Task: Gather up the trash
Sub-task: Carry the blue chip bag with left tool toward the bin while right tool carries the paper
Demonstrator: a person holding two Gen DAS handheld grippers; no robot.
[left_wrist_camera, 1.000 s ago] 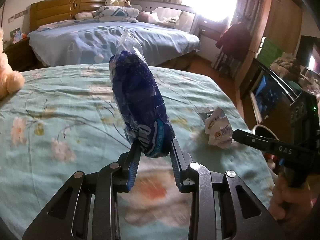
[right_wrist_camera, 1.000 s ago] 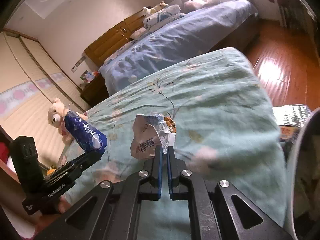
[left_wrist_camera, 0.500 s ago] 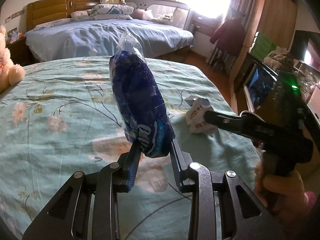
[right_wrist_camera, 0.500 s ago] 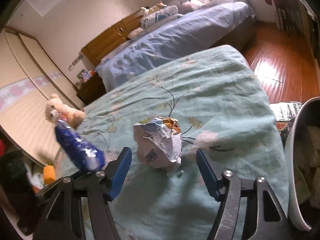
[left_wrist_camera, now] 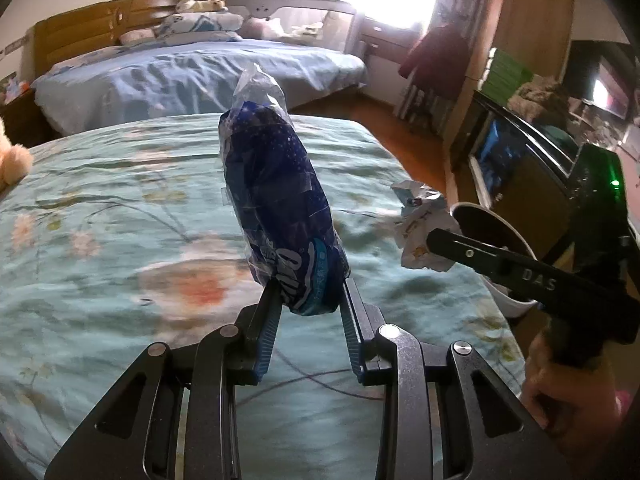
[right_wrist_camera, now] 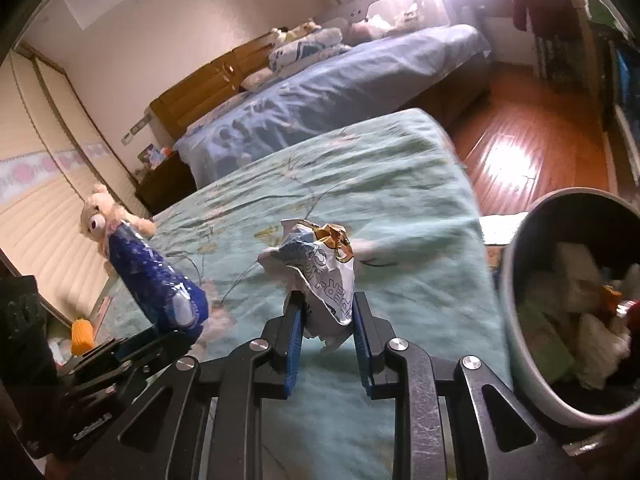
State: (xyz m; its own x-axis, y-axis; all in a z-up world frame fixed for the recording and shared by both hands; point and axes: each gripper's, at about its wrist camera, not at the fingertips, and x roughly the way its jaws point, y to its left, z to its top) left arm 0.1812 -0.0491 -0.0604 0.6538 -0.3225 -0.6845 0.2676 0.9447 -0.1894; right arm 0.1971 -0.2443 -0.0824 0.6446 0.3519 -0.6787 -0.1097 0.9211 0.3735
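Observation:
A blue plastic package stands upright above the green flowered bedspread, with my left gripper shut on its lower end. The same package shows at the left of the right wrist view. A crumpled white wrapper sits between the blue pads of my right gripper; the jaws are closing and both pads touch its sides. In the left wrist view that wrapper lies near the bed's right edge, partly behind the right gripper's black finger.
A grey trash bin with paper scraps inside stands just right of the bed edge. A plush bear sits at the far left. A blue-covered bed lies behind, and wooden floor to the right. A hand holds the right gripper.
My right gripper went from shut to wide open, moved over the crumpled wrapper and closed in around it. The bin has come into its view. The left gripper drifted sideways, still holding the package.

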